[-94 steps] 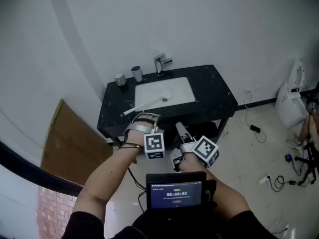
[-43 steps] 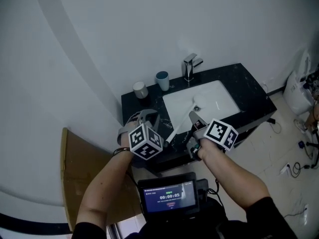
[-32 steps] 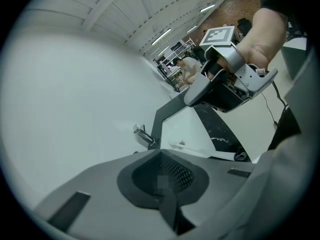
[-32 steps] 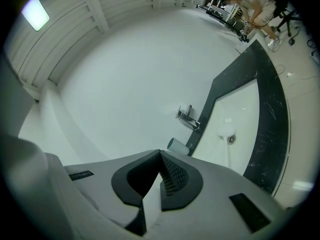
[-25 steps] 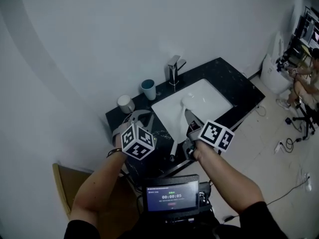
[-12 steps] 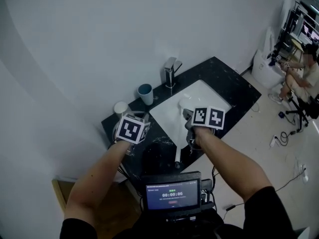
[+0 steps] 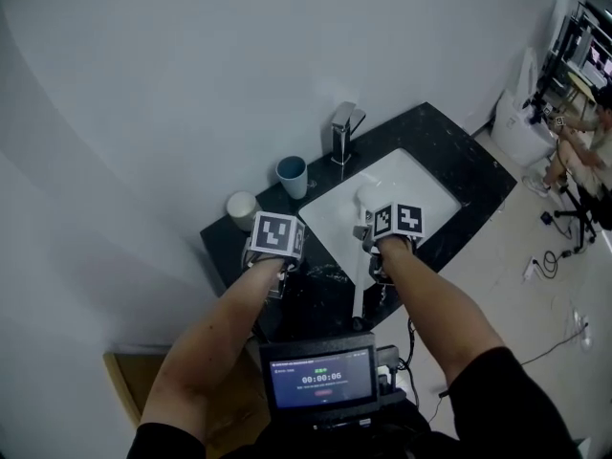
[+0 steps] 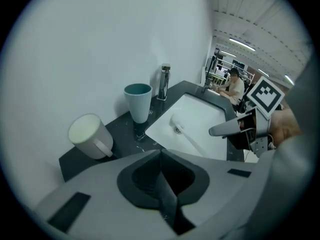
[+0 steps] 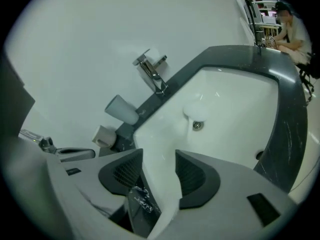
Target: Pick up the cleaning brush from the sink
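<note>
The white cleaning brush (image 7: 358, 256) lies with its round head (image 9: 200, 106) near the drain of the white sink (image 7: 421, 191). Its long handle runs out over the black counter's front edge. My right gripper (image 7: 371, 242) hangs low over the handle, jaws opening. In the right gripper view the handle (image 9: 159, 194) passes through the gap of the right gripper (image 9: 159, 156) with the pads apart from it. My left gripper (image 7: 271, 261) is over the counter left of the basin. In its own view the left gripper (image 8: 161, 151) is shut on nothing.
A teal cup (image 7: 292, 175) and a white mug (image 7: 242, 207) stand on the black counter (image 7: 316, 290) left of the chrome faucet (image 7: 343, 132). The wall is close behind. A person sits at the far right (image 7: 583, 137), with cables on the floor.
Both hands have dropped toward the counter. The right gripper now sits low over the brush handle, and the left has come down over the counter beside the basin.
</note>
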The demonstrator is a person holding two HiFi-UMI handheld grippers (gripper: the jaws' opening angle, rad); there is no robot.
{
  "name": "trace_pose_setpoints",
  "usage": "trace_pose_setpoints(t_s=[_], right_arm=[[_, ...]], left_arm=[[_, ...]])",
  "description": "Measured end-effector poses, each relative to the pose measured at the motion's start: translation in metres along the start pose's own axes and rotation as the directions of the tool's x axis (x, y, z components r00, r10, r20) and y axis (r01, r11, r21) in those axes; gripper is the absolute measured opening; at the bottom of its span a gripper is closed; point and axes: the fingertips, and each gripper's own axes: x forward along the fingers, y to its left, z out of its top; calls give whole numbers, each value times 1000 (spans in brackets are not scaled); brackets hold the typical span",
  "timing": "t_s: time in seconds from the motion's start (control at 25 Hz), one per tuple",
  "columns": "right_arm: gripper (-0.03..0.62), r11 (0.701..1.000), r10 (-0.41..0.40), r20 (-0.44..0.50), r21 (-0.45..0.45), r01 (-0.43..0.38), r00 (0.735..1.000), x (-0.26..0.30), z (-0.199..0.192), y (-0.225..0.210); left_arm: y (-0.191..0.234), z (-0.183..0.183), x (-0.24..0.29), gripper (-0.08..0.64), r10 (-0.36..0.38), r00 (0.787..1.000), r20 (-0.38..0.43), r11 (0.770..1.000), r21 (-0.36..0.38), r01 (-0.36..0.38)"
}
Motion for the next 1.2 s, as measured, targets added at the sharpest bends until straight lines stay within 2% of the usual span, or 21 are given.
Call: trace_pose_setpoints(t_s=[0.04, 0.16, 0.24, 0.32, 0.44, 0.56, 0.68, 0.8, 0.84, 0.88, 0.96, 1.2], right_arm=[[225, 1000, -21, -31, -8, 21, 999, 8, -4, -4], [225, 997, -81, -110, -24, 79, 991, 27, -14, -16], [225, 990, -139, -159, -38, 135, 978, 37, -19, -29], [224, 983, -181, -186, -43, 176, 966, 46, -22, -42], [224, 979, -204, -225, -35, 202, 953, 63, -29, -51], [221, 965, -258, -255, -105, 239, 932, 79, -36, -55], [221, 963, -268, -270, -107, 248, 925, 88, -40, -53], [221, 954, -299, -337, -134, 269, 893, 95, -51, -52], [208, 948, -317, -356, -155, 279, 879, 98, -54, -54], [137, 941, -335, -366, -176, 289, 868, 101, -57, -57], [120, 931, -361, -377, -198, 307, 853, 104, -58, -61], [94, 925, -380, -355, -166, 343, 854, 106, -57, -63]], left_arm=[[1, -2, 5, 18, -9, 1000, -10, 1000, -22, 9], [1, -8, 22, 18, -35, 999, -42, 998, -62, 32], [4, -9, 30, 51, -39, 998, -51, 997, -69, 36], [5, -11, 37, 51, -47, 997, -58, 996, -73, 43], [10, -19, 50, 51, -63, 995, -83, 996, -74, 57], [17, -28, 61, 51, -79, 993, -91, 991, -113, 68], [16, -30, 69, 51, -85, 992, -90, 992, -106, 76], [16, -34, 72, 51, -96, 990, -105, 991, -99, 86], [16, -36, 73, 51, -103, 989, -106, 990, -107, 92], [17, -36, 74, 51, -111, 988, -104, 989, -112, 99], [18, -35, 75, 51, -123, 988, -92, 987, -115, 112], [26, -41, 77, 51, -149, 986, -78, 980, -145, 137]])
